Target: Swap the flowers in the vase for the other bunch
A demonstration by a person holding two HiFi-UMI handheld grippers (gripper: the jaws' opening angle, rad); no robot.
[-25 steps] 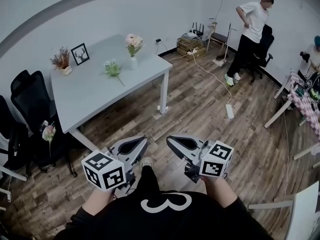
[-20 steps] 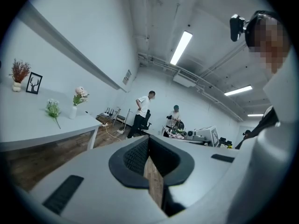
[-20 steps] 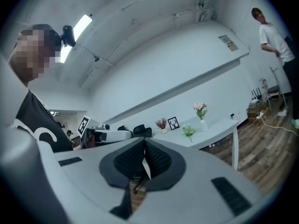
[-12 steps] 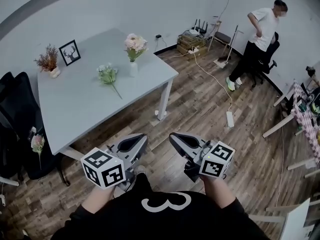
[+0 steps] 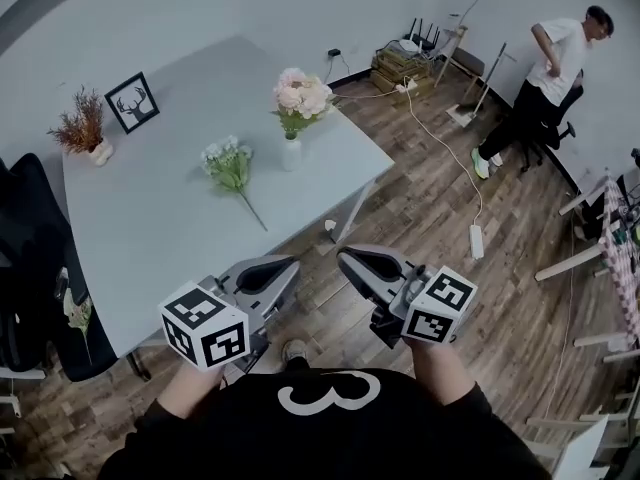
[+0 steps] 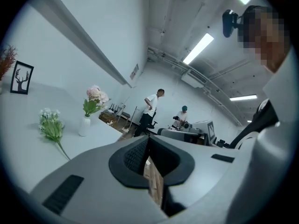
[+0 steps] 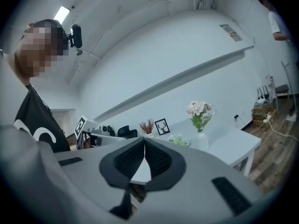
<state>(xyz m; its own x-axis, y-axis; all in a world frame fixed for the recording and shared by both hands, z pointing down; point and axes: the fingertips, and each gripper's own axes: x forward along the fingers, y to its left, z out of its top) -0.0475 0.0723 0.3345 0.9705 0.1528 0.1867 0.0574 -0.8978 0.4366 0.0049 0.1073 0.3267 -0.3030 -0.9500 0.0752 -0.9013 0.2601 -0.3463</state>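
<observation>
Extending from the lower centre of the head view, the left forearm point(image 5: 190, 400) and right forearm point(image 5: 440, 368) run roughly parallel. The left gripper point(image 5: 290, 262) and right gripper point(image 5: 343, 257) sit side by side, apart from each other, pointing toward the upper part of the frame. Both pairs of jaws are clenched tip to tip and grasp nothing, as each gripper view confirms.

The grey table point(image 5: 150, 228) fills the left and centre of the frame, beyond the grippers and not touched by them. The white vase point(image 5: 291, 153) stands upright near its right edge at upper centre, holding the pink flowers point(image 5: 300, 93). The other bunch point(image 5: 232, 168) lies flat on the tabletop just left of the vase.
</observation>
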